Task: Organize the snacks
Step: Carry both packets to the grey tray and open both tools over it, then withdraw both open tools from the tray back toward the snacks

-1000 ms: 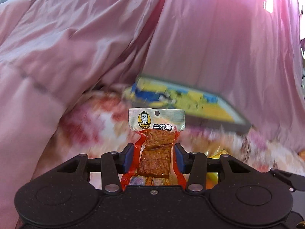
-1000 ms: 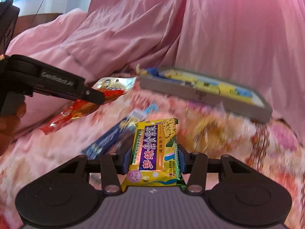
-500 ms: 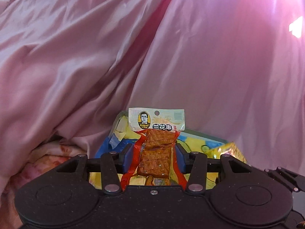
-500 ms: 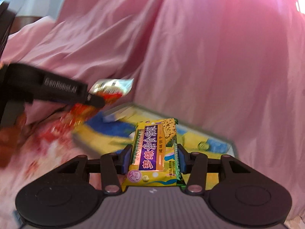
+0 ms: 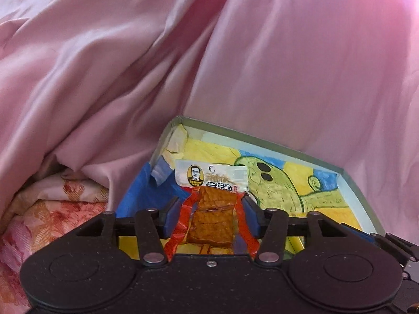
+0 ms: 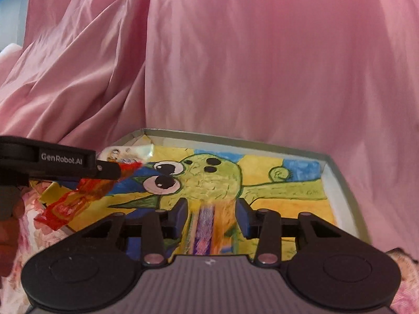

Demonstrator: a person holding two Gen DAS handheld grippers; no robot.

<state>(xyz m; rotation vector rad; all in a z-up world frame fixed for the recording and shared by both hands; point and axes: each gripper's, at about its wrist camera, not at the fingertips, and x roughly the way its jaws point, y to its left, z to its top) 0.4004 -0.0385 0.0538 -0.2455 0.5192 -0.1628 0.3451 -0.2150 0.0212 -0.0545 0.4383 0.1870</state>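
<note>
- the dried tofu snack packet (image 5: 213,209), red-edged with a white header strip, lies between the fingers of the left tongs (image 5: 212,218), its long axis running straight out along them and the header pointing forward over the box (image 5: 348,180).
- the left tongs' jaws are opening; the packet is between the pads and, as far as i can judge, no longer squeezed.
- the cracker bar (image 6: 208,227), yellow with a purple band, shows only as a motion-blurred streak between the fingers of the right tongs (image 6: 210,221), long axis also along the fingers; it looks to be slipping down out of them. those jaws are closing, yet a gap shows on either side of the bar, so i read them as not gripping.
- both snacks hang above the box's painted floor, which carries a green cartoon figure.
- the right tongs sit over the middle of the box, the left over its left part.
- pink sheet (image 6: 262,65) drapes behind; floral bedding (image 5: 47,214) lies under the box.
</note>
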